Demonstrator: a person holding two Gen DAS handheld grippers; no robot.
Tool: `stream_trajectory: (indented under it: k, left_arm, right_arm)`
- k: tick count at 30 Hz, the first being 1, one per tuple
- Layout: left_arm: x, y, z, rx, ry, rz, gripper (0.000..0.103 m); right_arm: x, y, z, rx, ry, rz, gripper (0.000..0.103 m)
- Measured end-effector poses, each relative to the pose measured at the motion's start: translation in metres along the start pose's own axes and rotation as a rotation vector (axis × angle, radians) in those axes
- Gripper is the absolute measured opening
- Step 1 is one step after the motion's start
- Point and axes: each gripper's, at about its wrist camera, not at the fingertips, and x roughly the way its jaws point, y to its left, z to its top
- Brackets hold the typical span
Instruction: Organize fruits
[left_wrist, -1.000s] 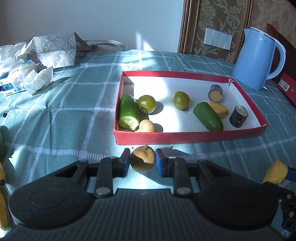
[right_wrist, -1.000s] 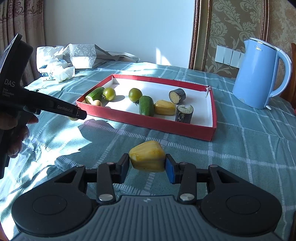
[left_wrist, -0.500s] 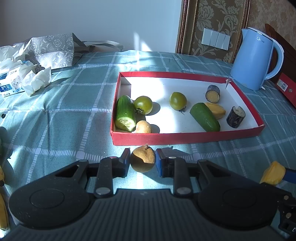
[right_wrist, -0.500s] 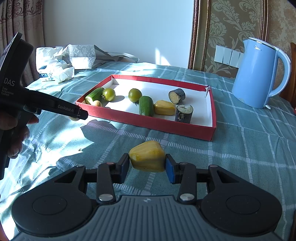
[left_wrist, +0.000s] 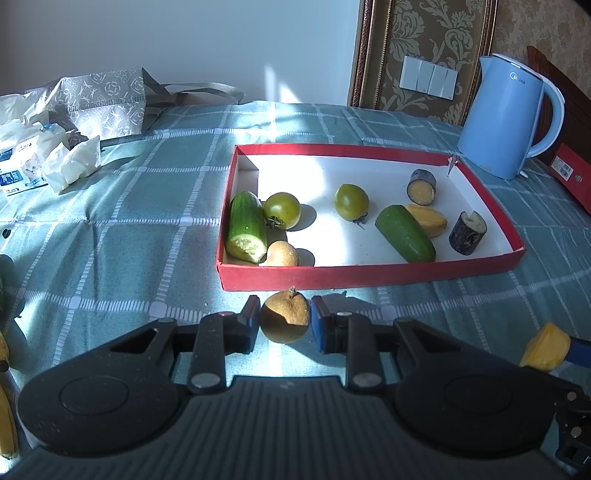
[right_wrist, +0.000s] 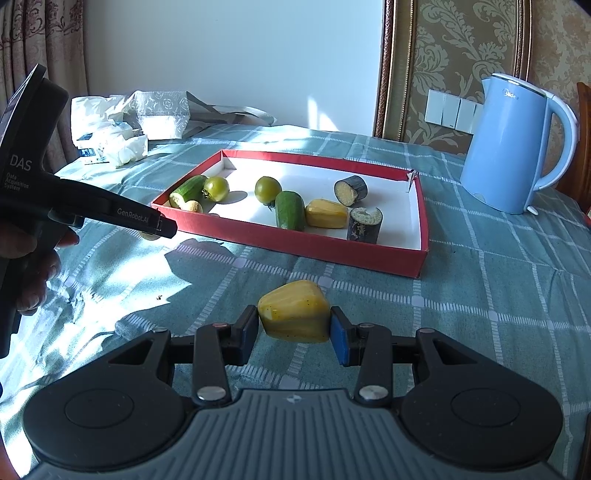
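Brown and round, a small fruit (left_wrist: 285, 315) with a dry stem sits between the blue pads of the left hand-held gripper (left_wrist: 284, 321), which is closed on it, just in front of the near wall of the red tray (left_wrist: 369, 277). The right hand-held gripper (right_wrist: 294, 326) is clamped in the same way on a yellow fruit piece (right_wrist: 293, 311) — this piece hangs above the counter (right_wrist: 498, 288), on the near side of the tray and apart from it.

Inside the tray, on its white floor, lie a cut cucumber (left_wrist: 245, 226) along the left wall, a second small brown fruit (left_wrist: 282, 254) touching its cut end, and two green tomatoes (left_wrist: 281, 209) (left_wrist: 351, 201). Further right there is a dark green cucumber piece (left_wrist: 404, 233) that leans against another yellow piece (left_wrist: 426, 220), and two dark-skinned cut pieces (left_wrist: 422, 186) (left_wrist: 467, 232) — perhaps eggplant, the view is not sharp enough to be sure.

Behind the far right corner of the tray stands a blue kettle (left_wrist: 508, 116). At the far left of the counter lie crumpled white tissues (left_wrist: 72, 164) and a patterned grey bag (left_wrist: 107, 101). A checked teal cloth covers the counter, with strong sun patches on it.
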Motion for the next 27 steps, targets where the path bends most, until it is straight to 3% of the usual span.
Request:
stream_trajectory:
  k: [27]
  left_arm:
    - [-0.0001, -0.0049, 0.001, 0.003, 0.007, -0.002, 0.025]
  right_arm:
    - [0.0012, -0.0052, -0.0018, 0.01, 0.01, 0.011, 0.041]
